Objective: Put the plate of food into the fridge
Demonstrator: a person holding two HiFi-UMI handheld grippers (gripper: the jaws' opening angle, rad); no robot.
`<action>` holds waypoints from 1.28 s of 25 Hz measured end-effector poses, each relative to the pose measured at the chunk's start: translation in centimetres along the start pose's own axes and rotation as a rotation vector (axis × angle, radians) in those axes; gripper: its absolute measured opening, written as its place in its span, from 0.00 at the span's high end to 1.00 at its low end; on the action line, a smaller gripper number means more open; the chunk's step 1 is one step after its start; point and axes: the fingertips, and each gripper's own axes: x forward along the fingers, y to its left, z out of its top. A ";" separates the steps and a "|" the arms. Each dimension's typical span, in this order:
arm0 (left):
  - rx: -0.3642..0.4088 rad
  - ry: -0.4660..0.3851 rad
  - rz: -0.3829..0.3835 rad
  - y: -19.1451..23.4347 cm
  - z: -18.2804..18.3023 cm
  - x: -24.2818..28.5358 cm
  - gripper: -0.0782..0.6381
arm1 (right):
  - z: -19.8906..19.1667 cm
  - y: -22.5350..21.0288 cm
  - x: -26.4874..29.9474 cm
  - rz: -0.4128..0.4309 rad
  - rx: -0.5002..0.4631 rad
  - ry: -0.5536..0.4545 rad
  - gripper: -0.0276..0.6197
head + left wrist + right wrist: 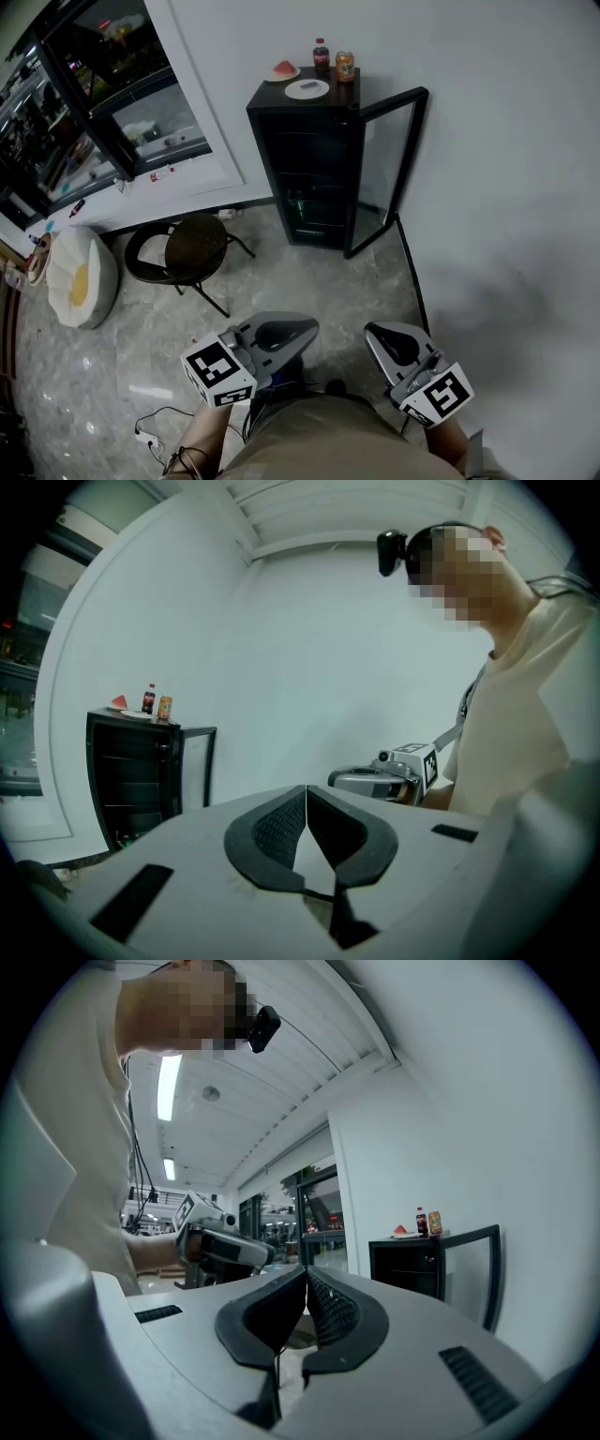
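Note:
A black mini fridge stands against the white wall, its glass door swung open. On its top sit a plate with a watermelon slice, a white plate with a small dark bit on it, a cola bottle and an orange can. My left gripper and right gripper are held close to my body, well short of the fridge. Both are shut and empty. In the left gripper view the jaws meet, with the fridge far off; the right gripper view shows the same.
A round dark stool and an egg-shaped cushion stand left of the fridge under a black-framed window. A cable lies on the marble floor by my feet. The white wall runs along the right.

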 end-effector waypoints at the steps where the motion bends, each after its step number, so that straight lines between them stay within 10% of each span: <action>1: 0.002 -0.002 -0.002 0.2 0.1 0.1 0.88 | -0.1 0.0 0.0 -0.005 0.003 0.002 0.92; 32: -0.072 -0.131 -0.141 18.8 1.7 -5.8 0.88 | -0.8 -1.9 18.7 -0.166 -0.087 0.210 0.92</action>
